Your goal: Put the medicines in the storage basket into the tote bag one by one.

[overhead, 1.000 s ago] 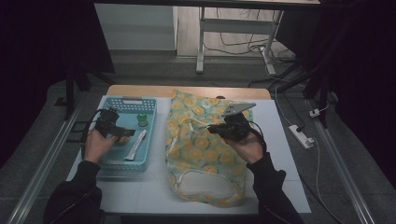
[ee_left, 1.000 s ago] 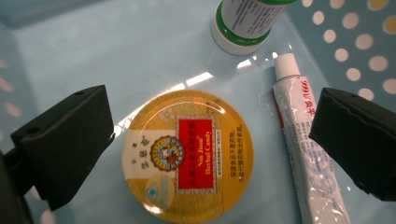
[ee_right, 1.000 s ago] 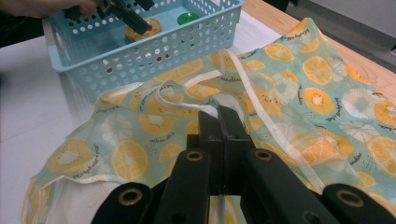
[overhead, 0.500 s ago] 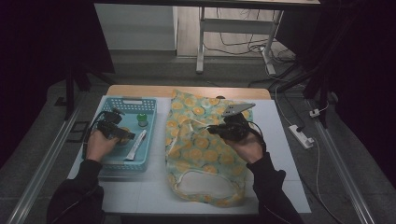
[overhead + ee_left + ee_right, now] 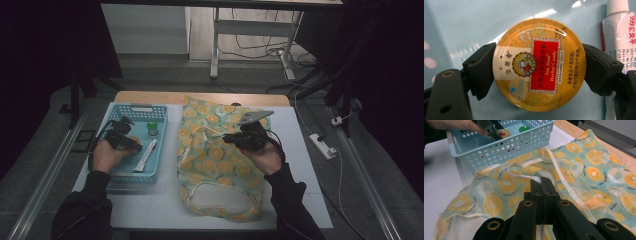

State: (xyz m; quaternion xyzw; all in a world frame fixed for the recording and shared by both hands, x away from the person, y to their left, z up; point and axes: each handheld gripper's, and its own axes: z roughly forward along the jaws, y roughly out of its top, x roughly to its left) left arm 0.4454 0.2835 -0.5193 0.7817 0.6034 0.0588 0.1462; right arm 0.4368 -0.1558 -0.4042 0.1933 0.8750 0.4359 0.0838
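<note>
White table under dim light. We see the fruit-print bag pinched at its strap by our shut right gripper. Blue basket: left gripper, jaws just closing, brackets the candy tin. Next, we judge: squeeze firmly, lift bagward.

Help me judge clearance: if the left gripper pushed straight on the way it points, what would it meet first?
The left gripper points down into the blue basket, its jaws just closing around the round yellow candy tin. Straight on, it would probably meet the basket floor under the tin; the gap is unclear.
</note>
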